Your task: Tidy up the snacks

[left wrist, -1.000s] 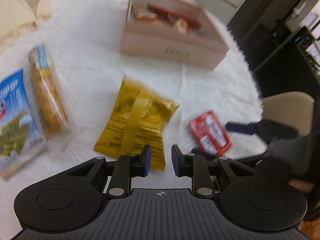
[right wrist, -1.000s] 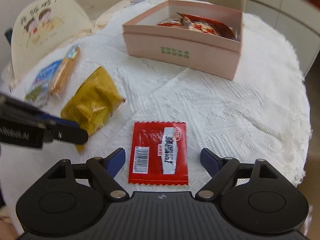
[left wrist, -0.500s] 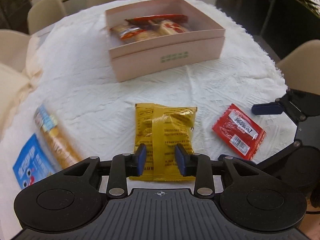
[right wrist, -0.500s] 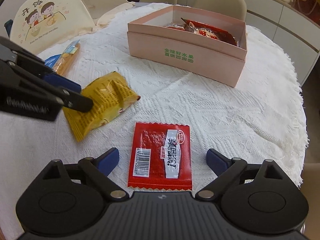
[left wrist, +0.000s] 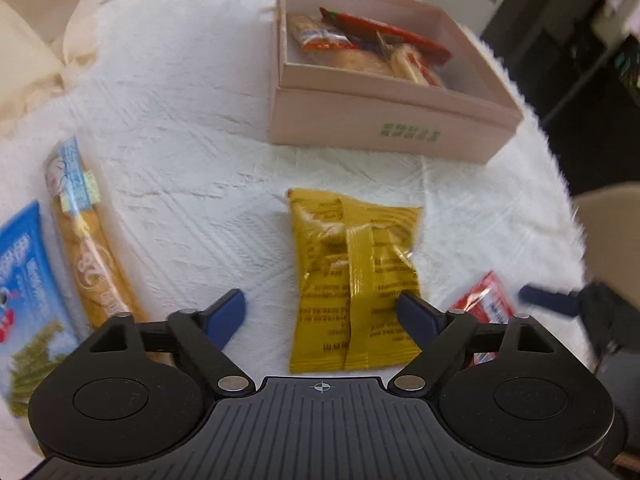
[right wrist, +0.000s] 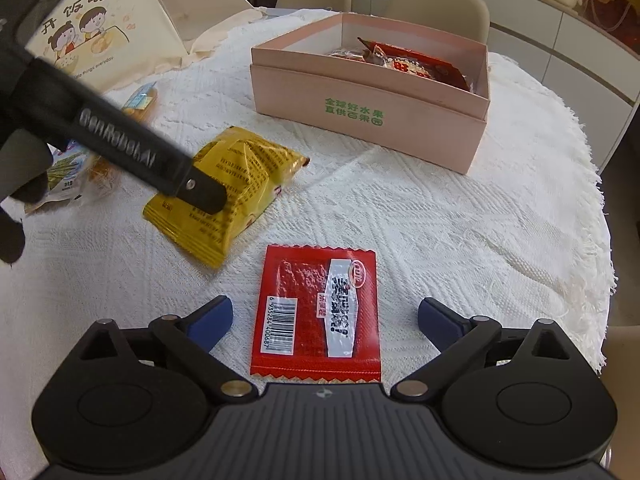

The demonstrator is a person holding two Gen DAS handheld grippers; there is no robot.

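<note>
A yellow snack packet [left wrist: 354, 280] lies on the white tablecloth; my left gripper [left wrist: 322, 314] is open just above it, its right finger over the packet's right edge. The packet also shows in the right wrist view [right wrist: 228, 196] under the left gripper's finger [right wrist: 200, 190]. A red sachet [right wrist: 320, 308] lies flat between the open fingers of my right gripper [right wrist: 324, 318]; its corner shows in the left wrist view [left wrist: 486, 304]. The pink box [left wrist: 384, 116] holding several snacks stands beyond; it also shows in the right wrist view [right wrist: 372, 112].
A long biscuit pack [left wrist: 82, 240] and a blue packet [left wrist: 24, 280] lie at the left. A printed cream bag [right wrist: 96, 36] sits at the back left. Chairs [right wrist: 440, 8] ring the round table; its fringed edge [right wrist: 600, 240] is at the right.
My left gripper has opened wide from nearly shut and come closer over the yellow packet. My right gripper has stayed open over the red sachet, barely moving.
</note>
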